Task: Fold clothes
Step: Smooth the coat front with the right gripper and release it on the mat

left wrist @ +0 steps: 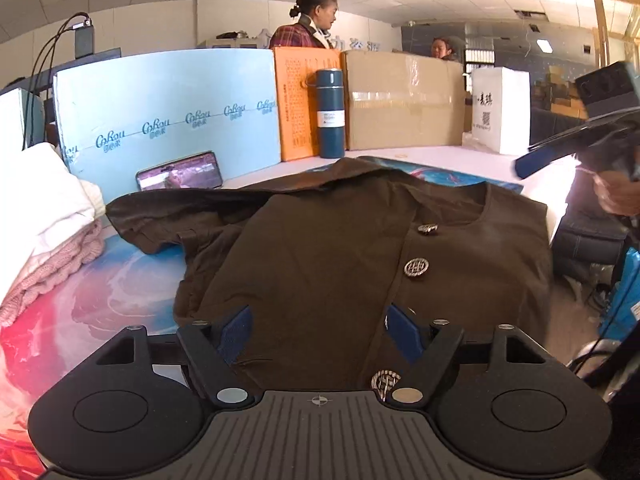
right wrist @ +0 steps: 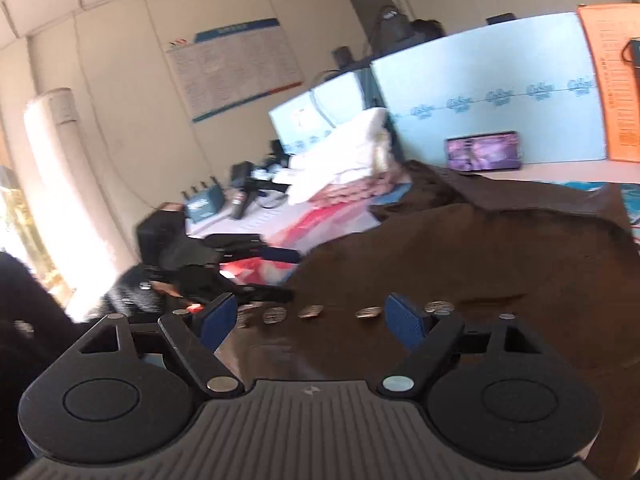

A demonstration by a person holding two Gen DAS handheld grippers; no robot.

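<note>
A dark brown jacket (left wrist: 340, 264) with round metal buttons (left wrist: 416, 268) lies spread on the colourful table mat, one sleeve stretched to the left. My left gripper (left wrist: 320, 330) is open just above the jacket's near hem. My right gripper (right wrist: 310, 322) is open over the jacket (right wrist: 480, 272) near its row of buttons (right wrist: 368, 312); it also shows at the right edge of the left wrist view (left wrist: 568, 152), raised above the table. The left gripper shows in the right wrist view (right wrist: 256, 272) at the jacket's edge. Neither holds cloth.
A stack of folded white and pink clothes (left wrist: 48, 216) sits at the left. A phone (left wrist: 180, 176), blue foam board (left wrist: 168, 112), orange box (left wrist: 304, 100), blue flask (left wrist: 331, 114) and cardboard box (left wrist: 404, 100) line the back. Two people stand behind.
</note>
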